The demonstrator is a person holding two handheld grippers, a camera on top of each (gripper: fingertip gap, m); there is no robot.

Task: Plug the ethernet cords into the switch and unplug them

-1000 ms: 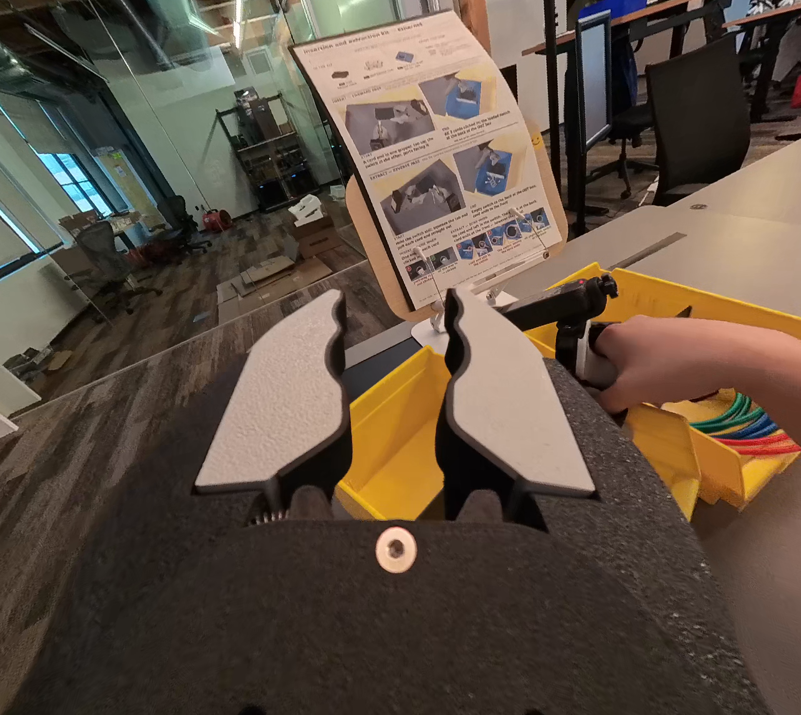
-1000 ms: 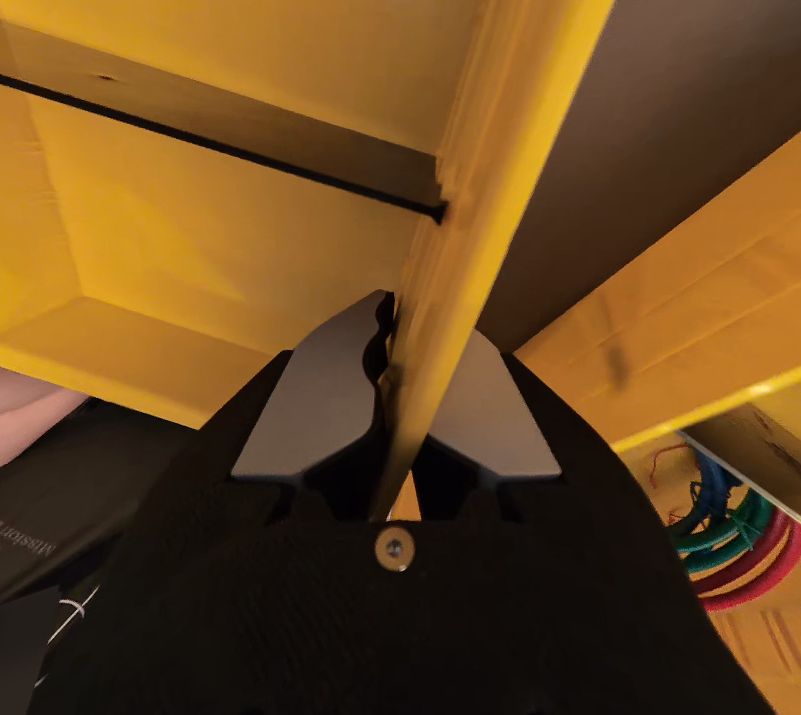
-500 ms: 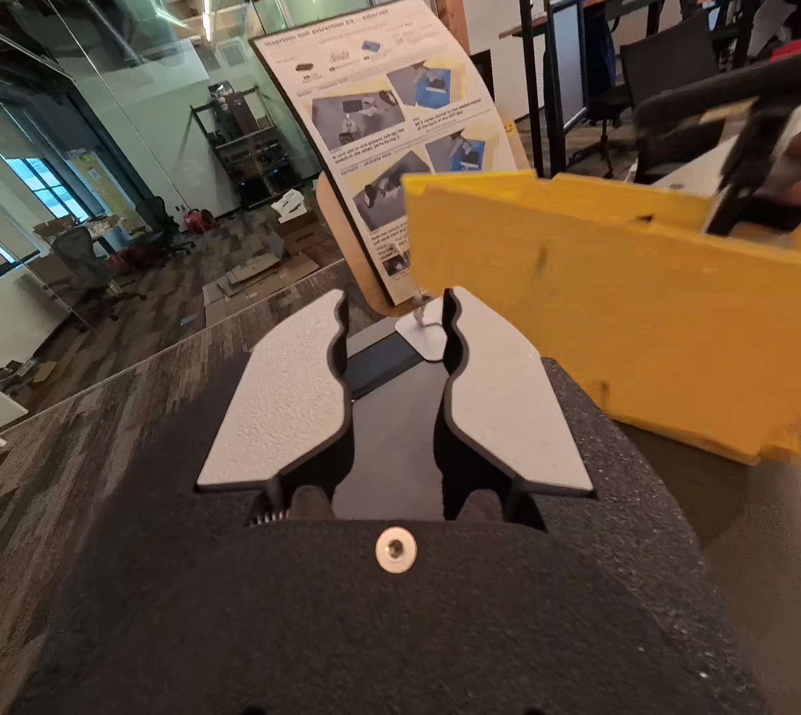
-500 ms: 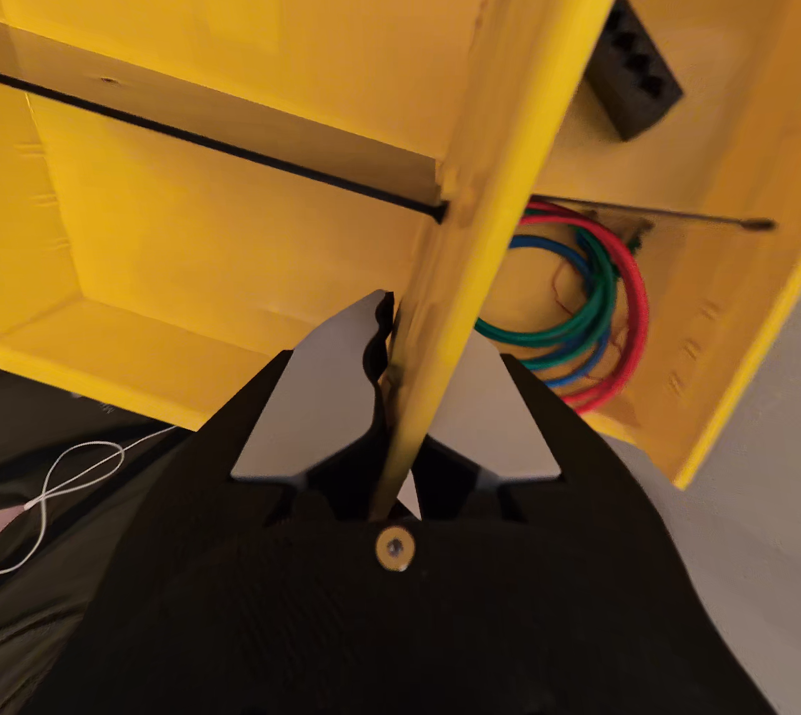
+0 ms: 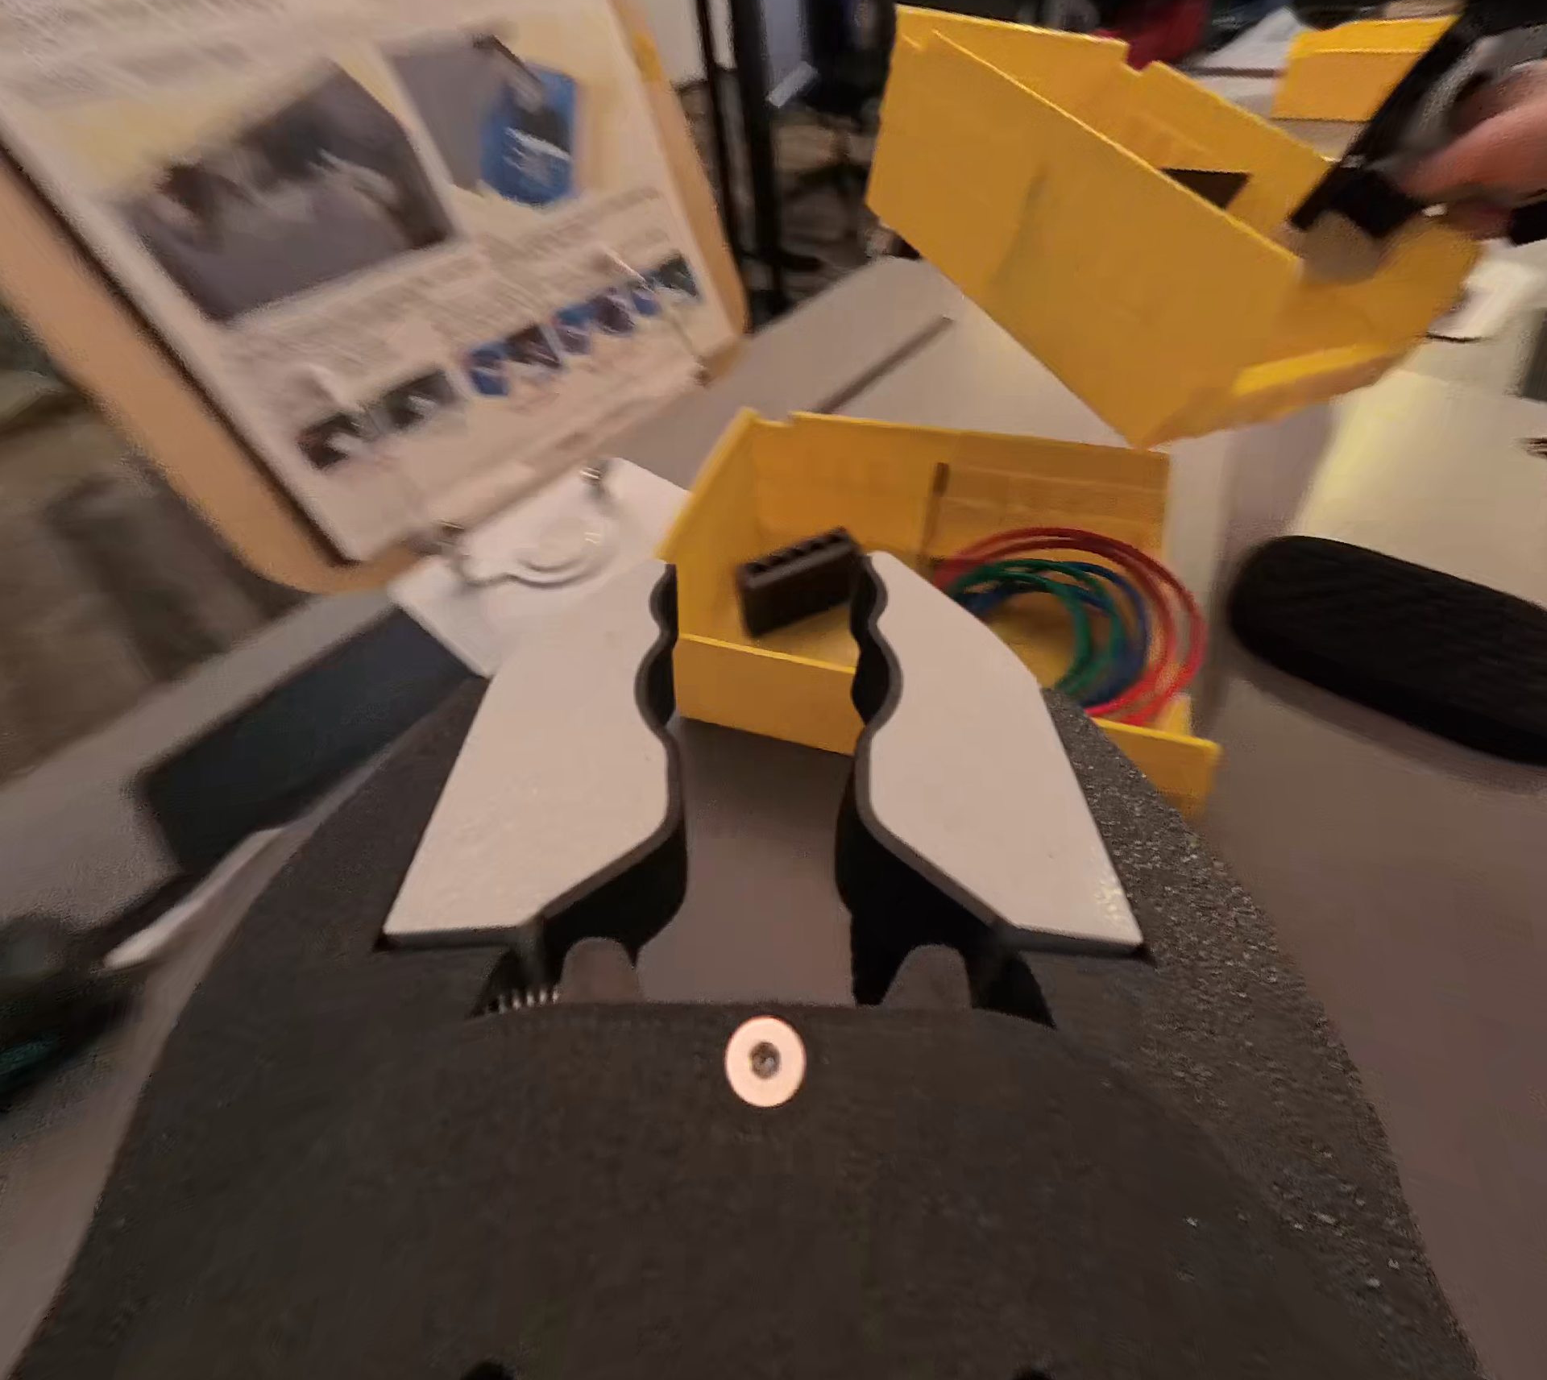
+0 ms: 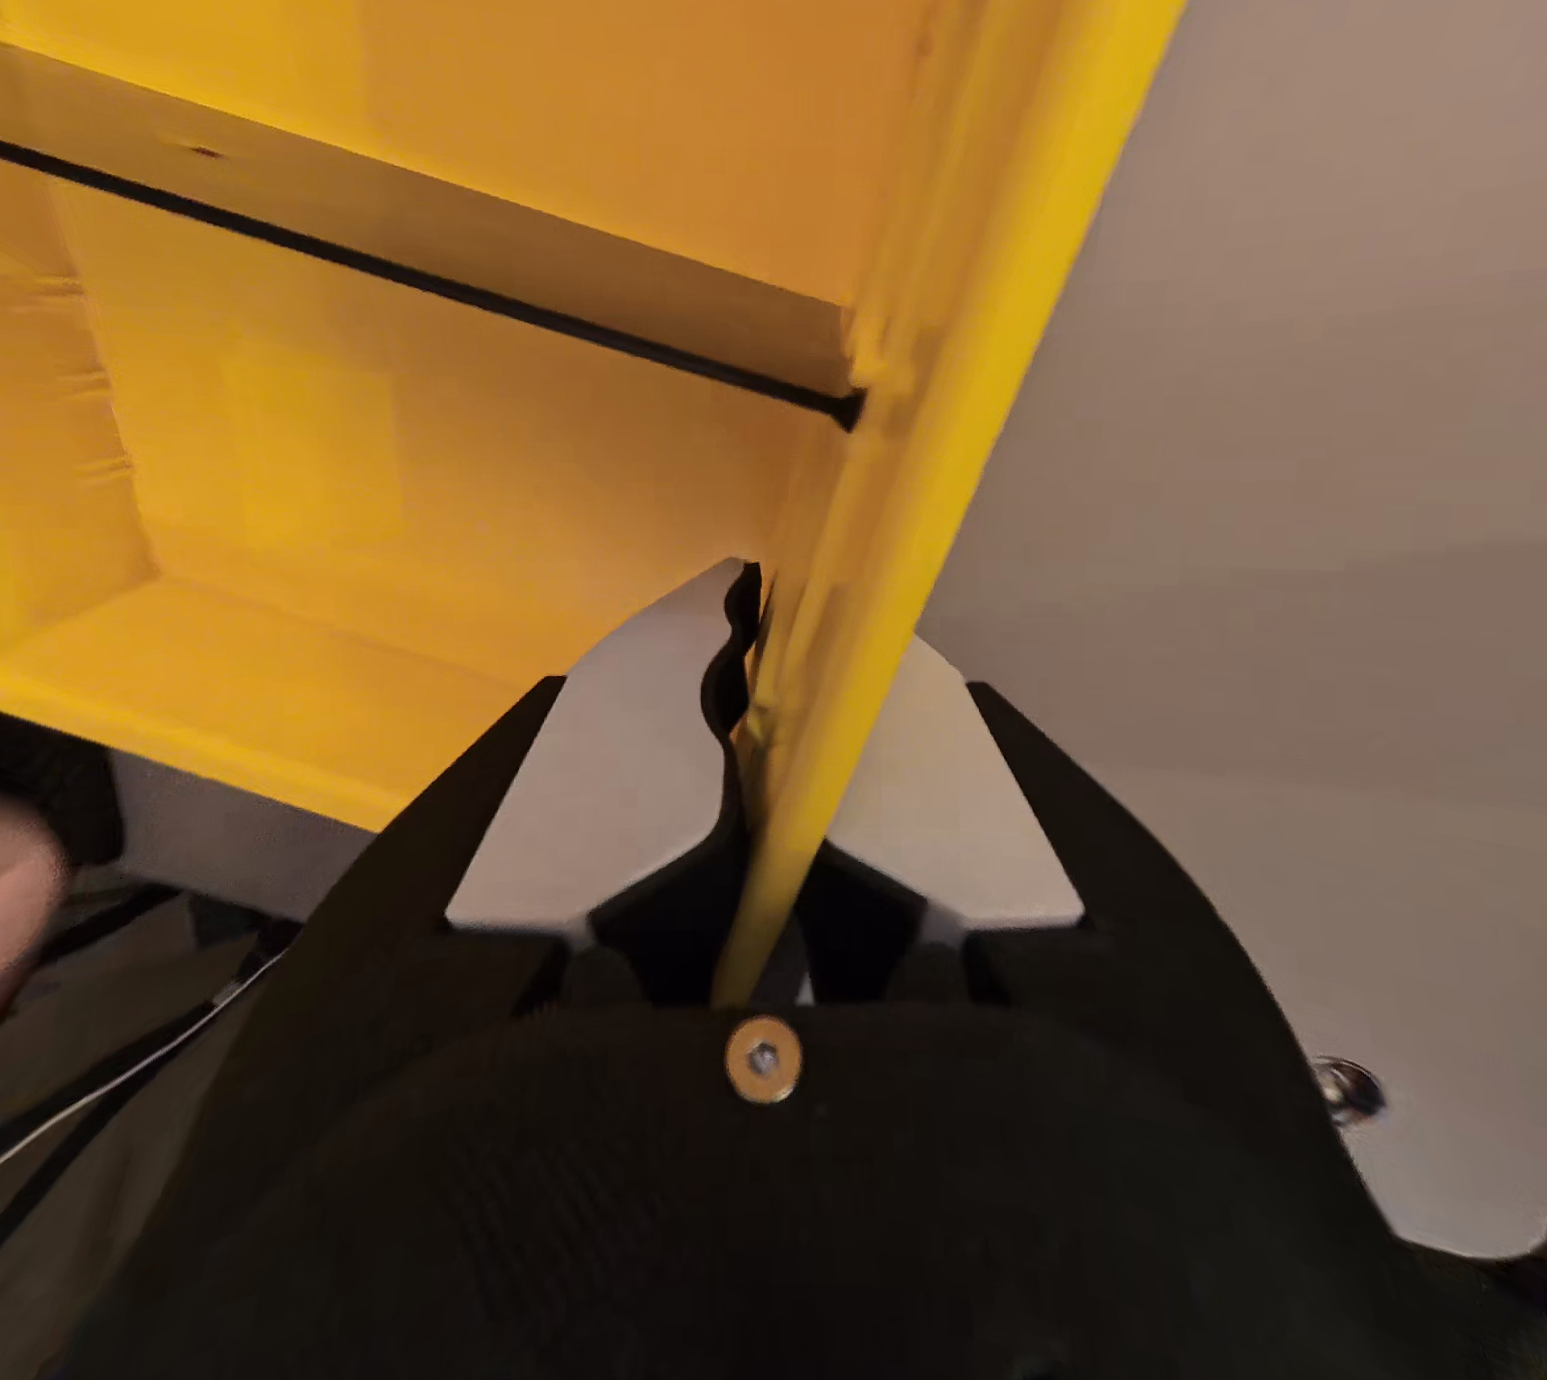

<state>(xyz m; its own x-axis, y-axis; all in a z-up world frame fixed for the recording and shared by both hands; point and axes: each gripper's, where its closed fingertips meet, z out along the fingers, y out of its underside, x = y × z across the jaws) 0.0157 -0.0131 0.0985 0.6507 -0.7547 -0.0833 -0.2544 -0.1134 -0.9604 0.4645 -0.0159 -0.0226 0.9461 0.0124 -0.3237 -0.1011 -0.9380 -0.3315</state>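
Note:
In the left wrist view a yellow bin point(image 5: 778, 695) stands on the grey table. It holds a black switch point(image 5: 799, 591) on the left and coiled red, green and blue ethernet cords point(image 5: 1088, 628) on the right. My left gripper point(image 5: 762, 578) is open and empty, just in front of this bin and level with the switch. My right gripper point(image 5: 1331, 252) is shut on the wall of a second, empty yellow bin point(image 5: 1088, 252) and holds it tilted in the air above and to the right. In the right wrist view the right gripper point(image 6: 795, 586) clamps that bin's wall point(image 6: 963, 335).
An instruction sheet on a stand point(image 5: 377, 210) rises at the left behind the bin. A black oblong pad point(image 5: 1381, 653) lies on the table at the right. Another yellow bin point(image 5: 1356, 68) sits far back right. A hand point(image 5: 1490, 160) holds the right gripper. Across from one pair of fingers to the other is roughly 50 cm.
The right gripper has lifted the empty yellow bin off the lower one and carried it up and to the right. The left gripper has tipped down toward the lower bin, whose switch and cords now show.

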